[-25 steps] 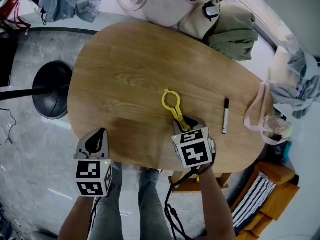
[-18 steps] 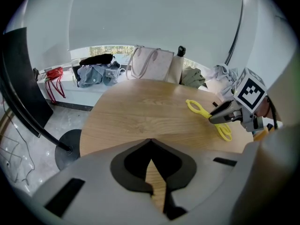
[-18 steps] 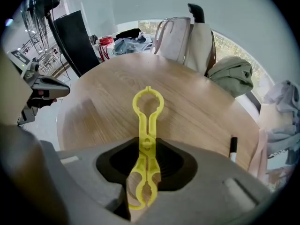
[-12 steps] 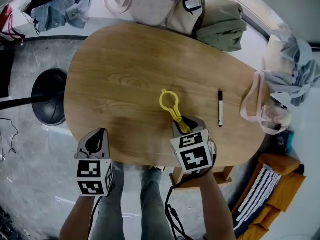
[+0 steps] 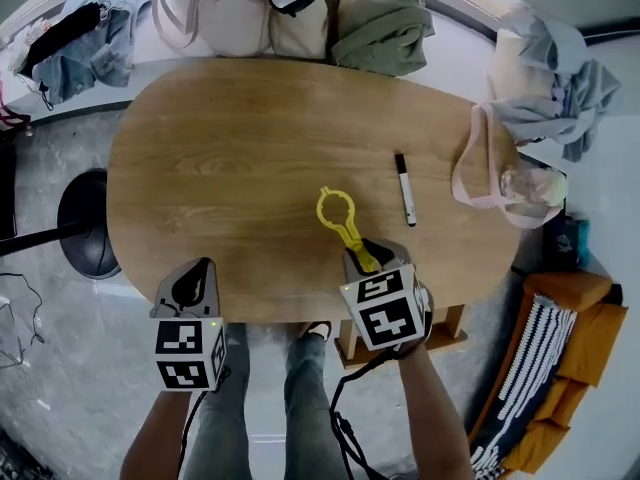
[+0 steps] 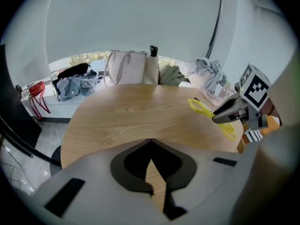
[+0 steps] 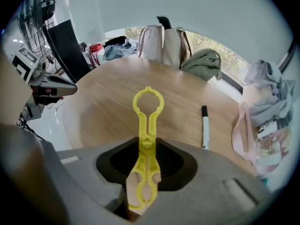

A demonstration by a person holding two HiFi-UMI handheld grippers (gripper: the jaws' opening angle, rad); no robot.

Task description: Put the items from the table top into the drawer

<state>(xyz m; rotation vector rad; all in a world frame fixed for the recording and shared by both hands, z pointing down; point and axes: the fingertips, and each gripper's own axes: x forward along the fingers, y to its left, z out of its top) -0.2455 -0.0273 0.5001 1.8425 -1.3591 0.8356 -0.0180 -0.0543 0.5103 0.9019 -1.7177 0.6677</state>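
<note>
A yellow plastic two-handled tool (image 5: 340, 220) is clamped by its handles in my right gripper (image 5: 368, 255), its ring end pointing out over the oval wooden table (image 5: 230, 158). In the right gripper view the yellow tool (image 7: 147, 125) runs straight out from between the jaws of my right gripper (image 7: 146, 149). A black marker (image 5: 403, 189) lies on the table to the right of the ring. My left gripper (image 5: 203, 266) hangs at the table's near edge, jaws together and empty; in its own view the left gripper (image 6: 150, 142) looks across bare wood. No drawer is in view.
Pale bags (image 5: 250, 8) and a green bundle (image 5: 385, 23) sit at the far edge. A pink-strapped clear pouch (image 5: 525, 186) lies at the right end. A black fan base (image 5: 85, 223) stands on the floor at the left, and orange striped cushions (image 5: 560, 338) lie at the right.
Both grippers have shifted to the right along the table and back toward its near edge. The yellow tool has gone with the right gripper and now sits closer to the marker.
</note>
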